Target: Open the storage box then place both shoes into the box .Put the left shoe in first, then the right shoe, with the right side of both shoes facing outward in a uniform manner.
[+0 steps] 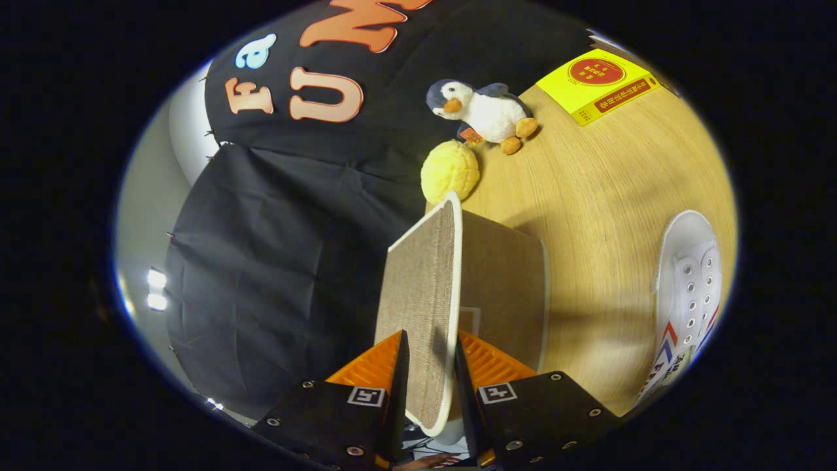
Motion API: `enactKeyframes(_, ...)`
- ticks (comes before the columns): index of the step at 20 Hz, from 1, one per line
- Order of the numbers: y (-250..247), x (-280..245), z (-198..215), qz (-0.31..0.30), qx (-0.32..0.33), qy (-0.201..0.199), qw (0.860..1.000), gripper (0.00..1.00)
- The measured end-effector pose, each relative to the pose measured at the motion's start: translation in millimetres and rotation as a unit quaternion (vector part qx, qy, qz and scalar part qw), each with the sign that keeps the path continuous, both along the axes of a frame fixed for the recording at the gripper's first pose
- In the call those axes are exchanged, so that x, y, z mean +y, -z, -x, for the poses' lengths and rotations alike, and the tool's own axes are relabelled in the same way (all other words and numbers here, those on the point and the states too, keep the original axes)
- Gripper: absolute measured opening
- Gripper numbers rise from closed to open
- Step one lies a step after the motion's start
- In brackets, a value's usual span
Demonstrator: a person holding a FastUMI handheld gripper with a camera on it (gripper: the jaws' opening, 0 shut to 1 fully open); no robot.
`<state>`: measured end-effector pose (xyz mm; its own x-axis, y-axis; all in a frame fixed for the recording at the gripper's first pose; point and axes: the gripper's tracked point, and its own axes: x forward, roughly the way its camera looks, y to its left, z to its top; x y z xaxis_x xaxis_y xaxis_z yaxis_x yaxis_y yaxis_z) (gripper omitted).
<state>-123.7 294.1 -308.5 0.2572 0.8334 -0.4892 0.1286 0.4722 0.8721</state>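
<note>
I pinch the storage box's lid [422, 301] between both fingers of my gripper [428, 366], lifted edge-on above the box [503, 288] on the table [588, 216]; opening is underway, I judge. Next, swing it clear. I count one shoe [690, 288], one penguin [484, 112], one yellow ball [449, 171], one yellow book [598, 84].

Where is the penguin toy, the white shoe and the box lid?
penguin toy [487, 112], gripper view, on its white belly.
white shoe [690, 288], gripper view, on the laces.
box lid [422, 294], gripper view, on its woven face, between the gripper [428, 366] fingers.
</note>
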Motion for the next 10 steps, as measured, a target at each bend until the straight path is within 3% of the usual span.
enactKeyframes(2, 0.5, 1.9, -0.8, 0.007, 0.005, 0.002, 1.000, 0.32)
enactKeyframes(5, -5.9, 3.6, -2.3, 0.006, 0.020, 0.010, 1.000, 0.12)
enactKeyframes(10, -55.0, 5.2, -20.9, -0.024, -0.005, 0.026, 0.999, 0.06)
